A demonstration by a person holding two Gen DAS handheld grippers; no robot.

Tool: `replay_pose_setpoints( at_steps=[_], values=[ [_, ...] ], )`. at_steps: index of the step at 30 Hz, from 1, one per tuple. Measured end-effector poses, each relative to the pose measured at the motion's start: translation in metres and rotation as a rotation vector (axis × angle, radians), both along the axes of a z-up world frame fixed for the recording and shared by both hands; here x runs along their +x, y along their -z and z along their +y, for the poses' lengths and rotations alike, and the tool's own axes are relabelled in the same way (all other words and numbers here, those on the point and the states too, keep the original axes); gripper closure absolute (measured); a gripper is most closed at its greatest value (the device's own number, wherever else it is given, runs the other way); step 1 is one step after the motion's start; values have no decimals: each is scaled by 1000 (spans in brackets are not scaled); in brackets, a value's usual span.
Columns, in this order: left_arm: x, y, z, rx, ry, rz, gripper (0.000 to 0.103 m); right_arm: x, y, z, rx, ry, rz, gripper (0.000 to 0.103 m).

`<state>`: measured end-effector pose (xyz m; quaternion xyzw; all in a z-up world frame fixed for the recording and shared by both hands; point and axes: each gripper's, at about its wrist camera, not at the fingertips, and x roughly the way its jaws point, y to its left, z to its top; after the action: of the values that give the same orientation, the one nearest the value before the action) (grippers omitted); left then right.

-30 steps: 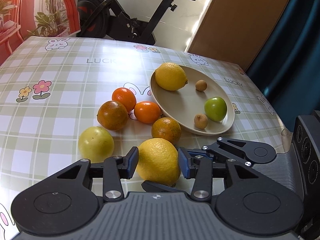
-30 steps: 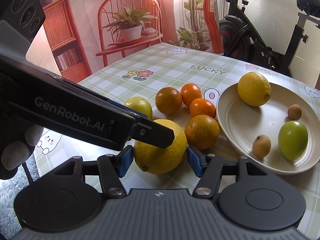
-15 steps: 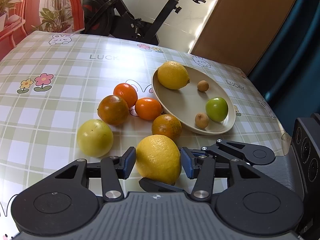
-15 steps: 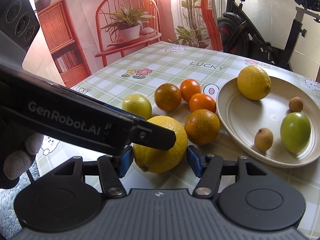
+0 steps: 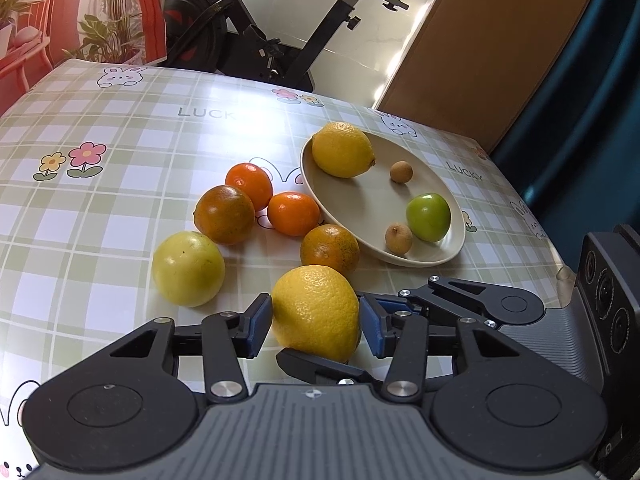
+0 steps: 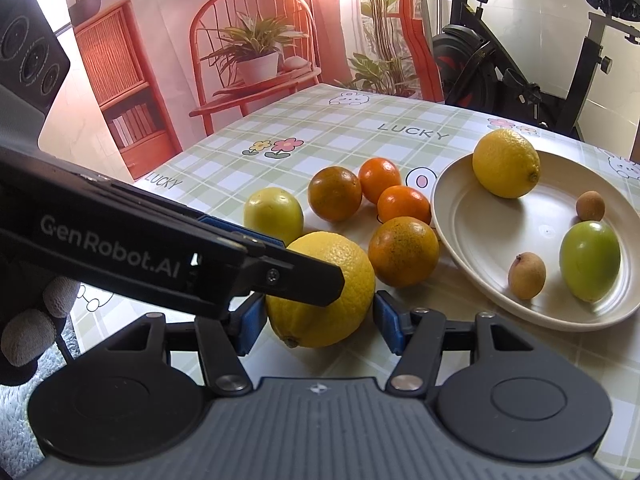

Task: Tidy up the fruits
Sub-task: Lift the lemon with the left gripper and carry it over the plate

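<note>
Meanwhile, both claws are bracketing one big lemon on the table: the left claw and right claw spread, pads beside the rind, contact unclear. Likely firm, weighty, waxy-slick, it is best gripped across its middle, near the plate.

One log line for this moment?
left gripper: flanks lemon | right gripper: flanks same lemon | grip: unclear | plate: four fruits
</note>
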<state>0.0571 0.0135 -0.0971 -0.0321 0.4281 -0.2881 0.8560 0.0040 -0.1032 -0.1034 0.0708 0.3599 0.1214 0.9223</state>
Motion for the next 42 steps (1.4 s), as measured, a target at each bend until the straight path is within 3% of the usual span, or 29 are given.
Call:
replay_pose_setpoints(
  at_steps=[15,30,42],
  values=[
    [-7,-1,-9,13,17,-4,50,-1,0,-1,-11,17,4,43],
    [-15,-28,-53,-1,91,-74,50,-28,-26,-33,-5,122,-59,43],
    [22,-43,-91,11,84,-109,54,-1,-48,-75,-31,169,-118,44]
  ],
)
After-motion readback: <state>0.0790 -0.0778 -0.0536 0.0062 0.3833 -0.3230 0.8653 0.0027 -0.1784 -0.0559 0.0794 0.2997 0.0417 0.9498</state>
